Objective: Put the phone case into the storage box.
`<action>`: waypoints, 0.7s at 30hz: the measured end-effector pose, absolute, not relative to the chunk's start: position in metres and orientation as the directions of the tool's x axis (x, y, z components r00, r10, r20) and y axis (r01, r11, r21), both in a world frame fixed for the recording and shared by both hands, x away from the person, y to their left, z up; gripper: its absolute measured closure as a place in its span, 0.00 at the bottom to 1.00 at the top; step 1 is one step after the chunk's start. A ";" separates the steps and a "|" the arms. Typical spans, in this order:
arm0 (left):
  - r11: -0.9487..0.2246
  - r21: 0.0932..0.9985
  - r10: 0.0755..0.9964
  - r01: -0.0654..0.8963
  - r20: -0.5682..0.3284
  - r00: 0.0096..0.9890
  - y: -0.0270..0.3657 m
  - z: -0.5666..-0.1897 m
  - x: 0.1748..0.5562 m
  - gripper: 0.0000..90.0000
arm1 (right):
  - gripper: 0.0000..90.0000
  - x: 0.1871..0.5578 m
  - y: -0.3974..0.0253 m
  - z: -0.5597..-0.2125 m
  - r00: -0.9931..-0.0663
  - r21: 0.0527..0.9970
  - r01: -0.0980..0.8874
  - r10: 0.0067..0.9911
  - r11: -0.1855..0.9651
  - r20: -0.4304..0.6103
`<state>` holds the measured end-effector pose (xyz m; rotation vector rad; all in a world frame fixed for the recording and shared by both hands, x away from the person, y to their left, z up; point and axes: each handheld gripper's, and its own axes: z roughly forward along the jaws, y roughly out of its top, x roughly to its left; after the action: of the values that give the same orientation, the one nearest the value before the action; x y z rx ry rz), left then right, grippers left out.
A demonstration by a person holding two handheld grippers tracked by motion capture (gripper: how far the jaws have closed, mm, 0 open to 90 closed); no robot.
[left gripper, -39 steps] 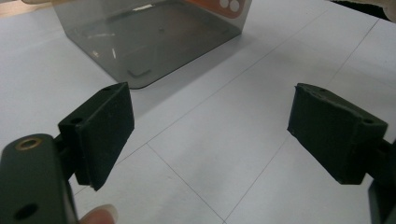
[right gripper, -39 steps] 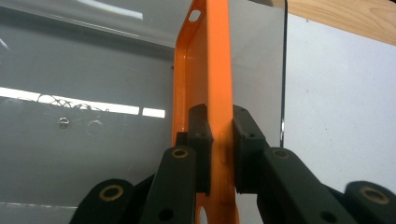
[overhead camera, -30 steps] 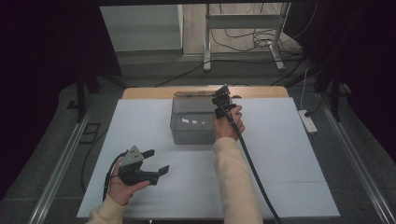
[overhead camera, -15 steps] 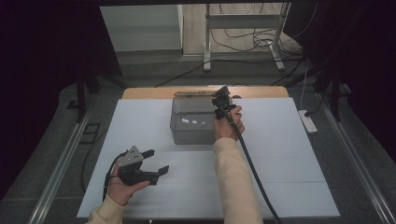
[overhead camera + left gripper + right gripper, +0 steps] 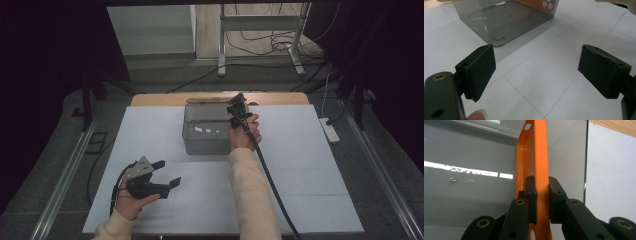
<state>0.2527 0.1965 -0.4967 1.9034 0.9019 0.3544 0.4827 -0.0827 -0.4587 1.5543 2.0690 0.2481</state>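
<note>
A clear grey plastic box (image 5: 207, 132) stands on the white tabletop (image 5: 305, 165) near its far middle. My right gripper (image 5: 239, 111) is at the box's right rim, pointing down into it. It is shut on an orange phone case (image 5: 535, 157), held edge-on between the pads (image 5: 530, 195) with the box's grey floor (image 5: 474, 157) behind. My left gripper (image 5: 166, 175) rests low near the front left, open and holding nothing. In the left gripper view the gripper (image 5: 536, 67) faces the box (image 5: 506, 20), where a bit of the orange case (image 5: 546, 3) shows through the wall.
A wooden strip (image 5: 160, 99) shows at the table's far edge behind the box. A white power strip (image 5: 331, 130) lies on the floor to the right. Metal stand legs (image 5: 260, 22) and cables are beyond the table.
</note>
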 end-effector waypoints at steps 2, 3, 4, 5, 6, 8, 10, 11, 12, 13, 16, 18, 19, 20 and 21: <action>-0.262 0.860 0.718 0.438 -0.130 0.684 0.196 -0.497 0.253 0.16 | 0.89 0.483 -0.083 -0.459 -0.193 0.446 0.837 0.933 0.318 -0.303; -0.262 0.860 0.718 0.437 -0.129 0.684 0.196 -0.497 0.253 0.16 | 0.89 0.483 -0.083 -0.459 -0.193 0.445 0.838 0.934 0.317 -0.301; -0.261 0.861 0.718 0.437 -0.129 0.684 0.196 -0.497 0.253 0.16 | 0.89 0.483 -0.083 -0.460 -0.193 0.443 0.839 0.934 0.317 -0.301; -0.261 0.861 0.718 0.437 -0.129 0.684 0.197 -0.497 0.253 0.16 | 0.89 0.483 -0.083 -0.460 -0.194 0.442 0.839 0.933 0.318 -0.302; -0.261 0.861 0.719 0.437 -0.129 0.683 0.197 -0.497 0.253 0.16 | 0.89 0.483 -0.082 -0.460 -0.193 0.439 0.841 0.932 0.318 -0.306; -0.261 0.861 0.719 0.437 -0.129 0.683 0.197 -0.497 0.252 0.16 | 0.89 0.483 -0.082 -0.461 -0.193 0.435 0.842 0.932 0.318 -0.308; -0.261 0.861 0.719 0.437 -0.129 0.683 0.197 -0.497 0.253 0.16 | 0.88 0.483 -0.082 -0.461 -0.193 0.434 0.843 0.931 0.318 -0.309; -0.261 0.861 0.718 0.437 -0.129 0.683 0.197 -0.497 0.253 0.16 | 0.88 0.483 -0.082 -0.461 -0.193 0.433 0.844 0.931 0.318 -0.308; -0.260 0.861 0.718 0.438 -0.130 0.683 0.197 -0.497 0.253 0.16 | 0.88 0.483 -0.082 -0.461 -0.195 0.433 0.843 0.931 0.320 -0.308; -0.260 0.861 0.718 0.438 -0.130 0.684 0.197 -0.497 0.253 0.16 | 0.88 0.483 -0.082 -0.461 -0.198 0.430 0.843 0.931 0.322 -0.308; -0.260 0.861 0.718 0.437 -0.130 0.684 0.197 -0.497 0.253 0.16 | 0.87 0.482 -0.083 -0.460 -0.203 0.433 0.841 0.931 0.324 -0.302; -0.259 0.862 0.718 0.436 -0.131 0.684 0.197 -0.496 0.253 0.16 | 0.83 0.482 -0.082 -0.459 -0.205 0.442 0.836 0.932 0.325 -0.299; -0.259 0.862 0.718 0.437 -0.131 0.684 0.197 -0.496 0.253 0.16 | 0.81 0.481 -0.082 -0.458 -0.207 0.448 0.832 0.932 0.328 -0.298; -0.259 0.862 0.717 0.437 -0.131 0.684 0.196 -0.496 0.253 0.16 | 0.79 0.481 -0.081 -0.457 -0.213 0.452 0.827 0.930 0.335 -0.299; -0.260 0.862 0.717 0.436 -0.130 0.685 0.196 -0.496 0.252 0.16 | 0.77 0.481 -0.081 -0.456 -0.217 0.459 0.821 0.929 0.340 -0.299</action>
<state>0.2525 0.1964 -0.4964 1.9006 0.9002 0.3542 0.4805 -0.0808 -0.4560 1.5263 2.0874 0.2727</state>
